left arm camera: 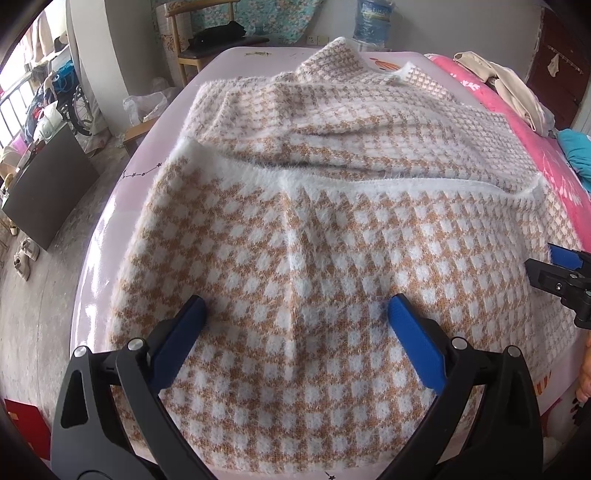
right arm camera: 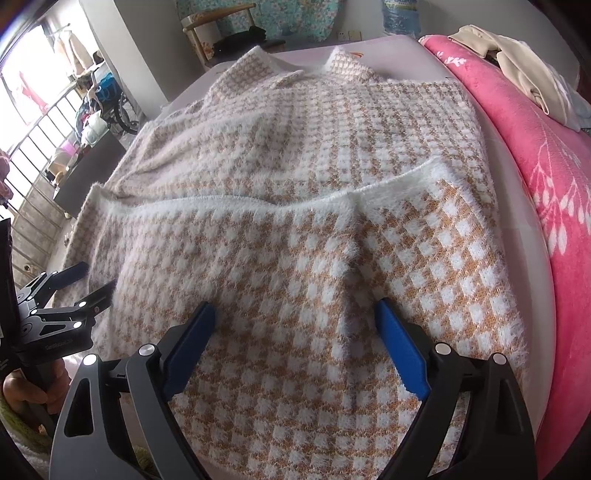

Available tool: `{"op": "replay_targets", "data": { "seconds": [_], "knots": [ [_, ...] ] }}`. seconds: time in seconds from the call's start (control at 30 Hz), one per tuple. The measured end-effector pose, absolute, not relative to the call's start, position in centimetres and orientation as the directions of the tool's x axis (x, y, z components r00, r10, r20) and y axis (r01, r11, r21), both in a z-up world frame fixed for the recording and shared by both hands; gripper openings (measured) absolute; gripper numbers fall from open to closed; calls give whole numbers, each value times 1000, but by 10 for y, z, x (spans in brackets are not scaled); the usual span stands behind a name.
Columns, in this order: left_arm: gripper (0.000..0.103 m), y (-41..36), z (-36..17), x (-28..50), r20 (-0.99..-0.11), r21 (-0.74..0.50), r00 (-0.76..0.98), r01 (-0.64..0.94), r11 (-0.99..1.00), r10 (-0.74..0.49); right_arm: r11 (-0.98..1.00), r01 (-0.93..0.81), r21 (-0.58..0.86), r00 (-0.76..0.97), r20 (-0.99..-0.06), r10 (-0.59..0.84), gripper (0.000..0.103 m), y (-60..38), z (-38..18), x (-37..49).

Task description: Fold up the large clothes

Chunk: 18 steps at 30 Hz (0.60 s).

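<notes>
A fuzzy orange-and-white checked sweater lies on the pale pink bed surface. Its near part is folded over the body, and the white hem band runs across the middle. My left gripper hovers open over the near left of the fold, with a raised fabric ridge between its blue pads that they do not press. My right gripper stands open over the sweater near its right side, a small crease between its jaws. Each view shows the other gripper at its edge: the right gripper and the left gripper.
A pink floral blanket with beige clothes borders the sweater's right side. A teal cloth lies further right. A wooden chair and a water bottle stand beyond the bed. On the floor to the left are a dark board and shoes.
</notes>
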<state>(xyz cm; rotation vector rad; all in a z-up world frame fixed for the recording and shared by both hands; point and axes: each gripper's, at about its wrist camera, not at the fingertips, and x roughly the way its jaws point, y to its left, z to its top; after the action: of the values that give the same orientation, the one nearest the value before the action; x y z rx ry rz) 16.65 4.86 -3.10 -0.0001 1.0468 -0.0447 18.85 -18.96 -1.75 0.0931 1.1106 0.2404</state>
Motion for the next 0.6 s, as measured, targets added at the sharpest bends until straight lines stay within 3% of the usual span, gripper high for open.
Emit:
{"op": "replay_targets", "data": {
  "seconds": [0.6],
  "knots": [
    [96, 48, -31, 167, -874, -21, 486, 11, 1000, -24, 969, -150, 196, 422, -874, 242, 88, -190, -17, 188]
  ]
}}
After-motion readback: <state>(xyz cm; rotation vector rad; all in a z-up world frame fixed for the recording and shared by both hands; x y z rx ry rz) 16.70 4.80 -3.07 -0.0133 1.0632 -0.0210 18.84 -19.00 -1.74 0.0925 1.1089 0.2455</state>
